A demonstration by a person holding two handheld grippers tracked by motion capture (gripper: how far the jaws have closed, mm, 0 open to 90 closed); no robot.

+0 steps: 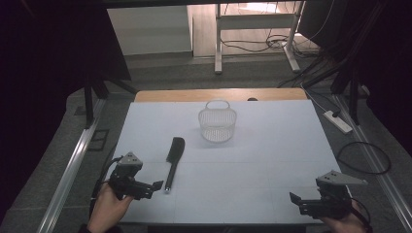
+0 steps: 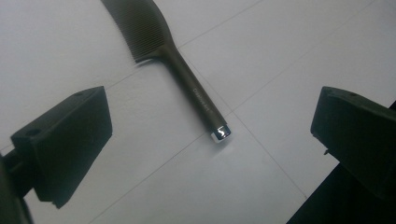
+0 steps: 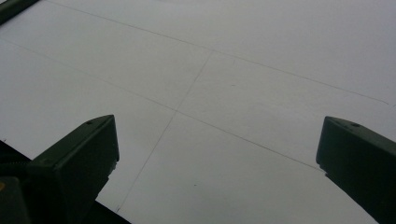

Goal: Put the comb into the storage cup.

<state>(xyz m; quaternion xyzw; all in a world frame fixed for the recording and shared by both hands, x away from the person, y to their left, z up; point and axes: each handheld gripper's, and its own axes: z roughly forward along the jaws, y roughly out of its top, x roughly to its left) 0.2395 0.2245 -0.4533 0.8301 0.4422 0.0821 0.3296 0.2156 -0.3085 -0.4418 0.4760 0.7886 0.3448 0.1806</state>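
A black comb (image 1: 172, 158) lies flat on the white table (image 1: 272, 145), handle toward me, left of centre. In the left gripper view its handle (image 2: 196, 91) ends in a shiny cap (image 2: 220, 134) between my jaws, which stand wide apart above it without touching. My left gripper (image 1: 154, 188) (image 2: 212, 112) is open, just left of the handle's end. A white mesh basket (image 1: 217, 124) with a hoop handle stands upright behind the comb, toward the far middle. My right gripper (image 1: 297, 203) (image 3: 219, 135) is open over bare table at the front right.
A strip of wooden tabletop (image 1: 218, 94) shows past the white sheet's far edge. Metal rails (image 1: 73, 165) run along both sides of the table. A power strip (image 1: 337, 121) and cables (image 1: 364, 158) lie on the floor at the right.
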